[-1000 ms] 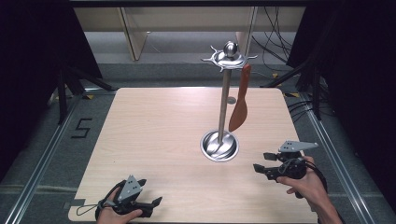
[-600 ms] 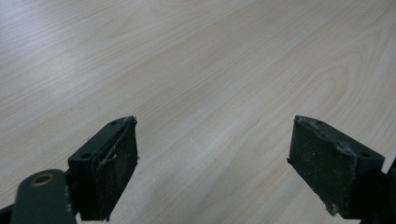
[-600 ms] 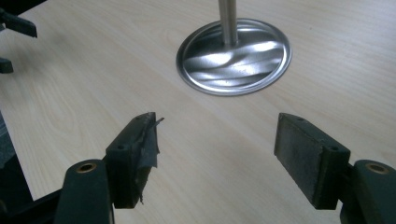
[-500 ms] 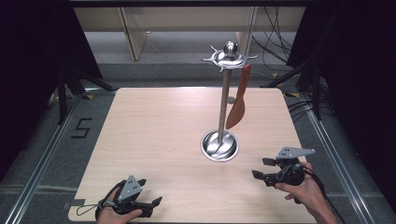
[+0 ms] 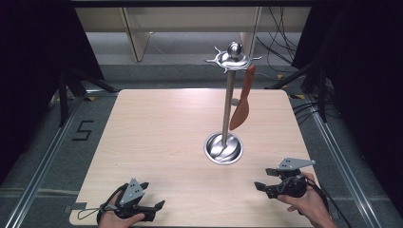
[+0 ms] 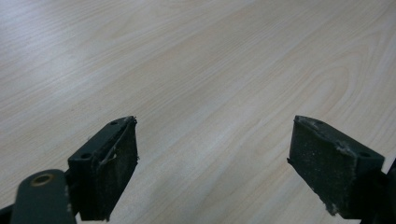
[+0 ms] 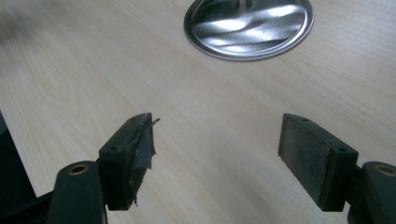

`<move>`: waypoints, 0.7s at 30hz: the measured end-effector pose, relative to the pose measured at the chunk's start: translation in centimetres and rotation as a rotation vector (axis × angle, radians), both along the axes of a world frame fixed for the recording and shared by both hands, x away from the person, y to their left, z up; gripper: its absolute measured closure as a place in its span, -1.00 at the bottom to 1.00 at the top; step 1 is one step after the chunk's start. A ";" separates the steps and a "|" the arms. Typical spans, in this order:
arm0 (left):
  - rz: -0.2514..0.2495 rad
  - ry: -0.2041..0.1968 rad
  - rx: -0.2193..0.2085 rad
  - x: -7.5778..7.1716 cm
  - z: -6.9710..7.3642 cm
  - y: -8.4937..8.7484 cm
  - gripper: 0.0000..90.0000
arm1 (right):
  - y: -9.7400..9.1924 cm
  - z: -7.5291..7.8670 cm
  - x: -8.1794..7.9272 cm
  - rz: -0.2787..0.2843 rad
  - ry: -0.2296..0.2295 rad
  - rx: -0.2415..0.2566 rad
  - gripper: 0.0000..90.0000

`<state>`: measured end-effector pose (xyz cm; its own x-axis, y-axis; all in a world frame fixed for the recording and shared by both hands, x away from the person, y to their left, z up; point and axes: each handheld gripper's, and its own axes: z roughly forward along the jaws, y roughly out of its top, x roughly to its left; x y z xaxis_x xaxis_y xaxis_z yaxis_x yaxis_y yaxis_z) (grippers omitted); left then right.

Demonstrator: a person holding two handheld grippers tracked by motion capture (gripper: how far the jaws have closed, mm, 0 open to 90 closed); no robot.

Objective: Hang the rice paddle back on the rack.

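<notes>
Left gripper (image 5: 153, 196) low over near edge of tabletop (image 5: 166, 133), fingers (image 6: 112, 168) spread, bare wood between and ahead. Right gripper (image 5: 265, 179) near right edge, fingers (image 7: 133, 154) spread, nothing between. Round steel base (image 7: 249, 25) of utensil stand (image 5: 228, 104) ahead of right fingers, apart from them. Wooden spatula (image 5: 241, 107) hangs from stand's top ring, above and beyond right fingers.

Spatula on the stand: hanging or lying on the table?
Hanging. The spatula dangles from the stand's top ring, blade down, clear of the table.
</notes>
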<state>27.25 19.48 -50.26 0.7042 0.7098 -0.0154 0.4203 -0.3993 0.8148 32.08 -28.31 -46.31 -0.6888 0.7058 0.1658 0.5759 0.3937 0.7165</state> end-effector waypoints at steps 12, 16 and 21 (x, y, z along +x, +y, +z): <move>-0.001 0.025 0.022 -0.1 0.1 0.2 -0.67 | 0.0 -0.7 -1.4 0.014 0.000 -0.026 -0.40; 0.016 0.022 -0.009 -0.1 -0.1 -0.1 -0.67 | -0.5 -1.2 -1.7 0.016 0.006 -0.041 -0.41; 0.002 0.006 0.004 0.0 0.0 0.0 -0.67 | -0.9 -1.4 -2.0 0.005 0.001 -0.033 -0.41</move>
<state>27.26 19.50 -50.28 0.7030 0.7110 -0.0167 0.4261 -0.4023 0.8103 30.09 -29.16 -47.67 -0.6920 0.7076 0.1434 0.5747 0.4196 0.7026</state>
